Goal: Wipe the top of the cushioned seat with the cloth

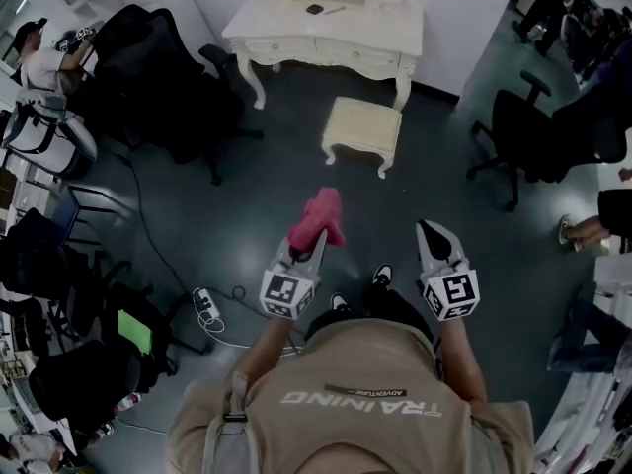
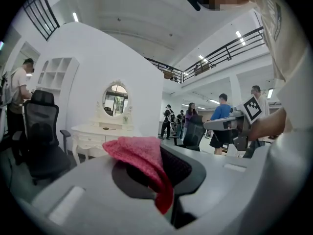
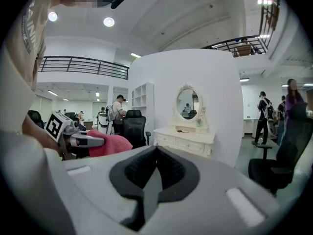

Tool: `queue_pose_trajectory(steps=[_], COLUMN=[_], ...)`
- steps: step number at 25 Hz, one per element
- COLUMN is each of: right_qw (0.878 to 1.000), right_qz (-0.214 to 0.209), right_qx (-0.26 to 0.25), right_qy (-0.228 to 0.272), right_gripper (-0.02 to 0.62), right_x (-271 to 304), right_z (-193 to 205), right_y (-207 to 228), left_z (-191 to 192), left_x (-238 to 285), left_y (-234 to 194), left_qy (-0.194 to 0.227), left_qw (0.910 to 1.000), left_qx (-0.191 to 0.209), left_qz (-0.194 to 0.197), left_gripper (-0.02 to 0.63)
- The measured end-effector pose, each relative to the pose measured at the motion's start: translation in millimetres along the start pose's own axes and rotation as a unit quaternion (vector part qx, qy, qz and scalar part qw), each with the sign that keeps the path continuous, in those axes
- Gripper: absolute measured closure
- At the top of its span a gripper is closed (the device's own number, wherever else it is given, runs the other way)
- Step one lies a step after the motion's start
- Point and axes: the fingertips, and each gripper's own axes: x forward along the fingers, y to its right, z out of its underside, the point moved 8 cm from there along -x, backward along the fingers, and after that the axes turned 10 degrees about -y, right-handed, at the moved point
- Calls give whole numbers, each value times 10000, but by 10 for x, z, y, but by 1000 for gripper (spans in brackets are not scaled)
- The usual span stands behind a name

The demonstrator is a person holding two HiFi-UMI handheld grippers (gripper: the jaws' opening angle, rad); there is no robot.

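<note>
The cloth (image 1: 318,217) is pink and fuzzy. It looks soft, floppy and very light, so it should bend and fold any way it is pushed, and it will not break. It is held in the left gripper (image 1: 306,248), which is pinched tight on one part of it. In the left gripper view some of the cloth sticks up over the jaws and a flap hangs down between them. I think this is a good way to hold it, with a bunched bit in the jaws and the loose part left free to rub. The loose part may fold under when it is dragged, so pressing it flat should help. The seat (image 1: 363,124) is a small cream stool with a puffy top and curly legs. It stands on the dark floor (image 1: 247,186), well ahead of the left gripper and a little to its right, so the cloth is not touching it yet and no wiping has begun. The puffy top will likely sink a bit when pushed. The right gripper (image 1: 431,233) is beside the left one, with its jaws closed together and nothing in them. Past the seat is a white dressing table (image 1: 326,30) with an oval mirror (image 2: 116,99). Black office chairs (image 1: 148,67) stand off to both sides.
</note>
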Motion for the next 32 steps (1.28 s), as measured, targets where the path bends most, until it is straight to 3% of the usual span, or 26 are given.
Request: queue_pose_trajectory(steps=[7, 18, 26, 32], right_qw=[9997, 9977, 9955, 9940], right_qz=[-225, -542, -843, -1050], right_qx=[36, 227, 356, 295], right_qy=[65, 333, 242, 123], right_gripper=[594, 594, 594, 594], right_x=[466, 1145, 1511, 1735], right_z=[-94, -320, -286, -351], right_y=[417, 1509, 1950, 2155], left_z=[-251, -744, -794, -1012], left_x=[484, 1359, 1829, 2195], left_y=[-171, -125, -105, -145], left_qy=[-73, -169, -383, -313], left_qw=[9998, 9982, 9968, 9971], left_qx=[-15, 221, 140, 63], left_qz=[-166, -531, -680, -687], left_gripper=[568, 568, 568, 568])
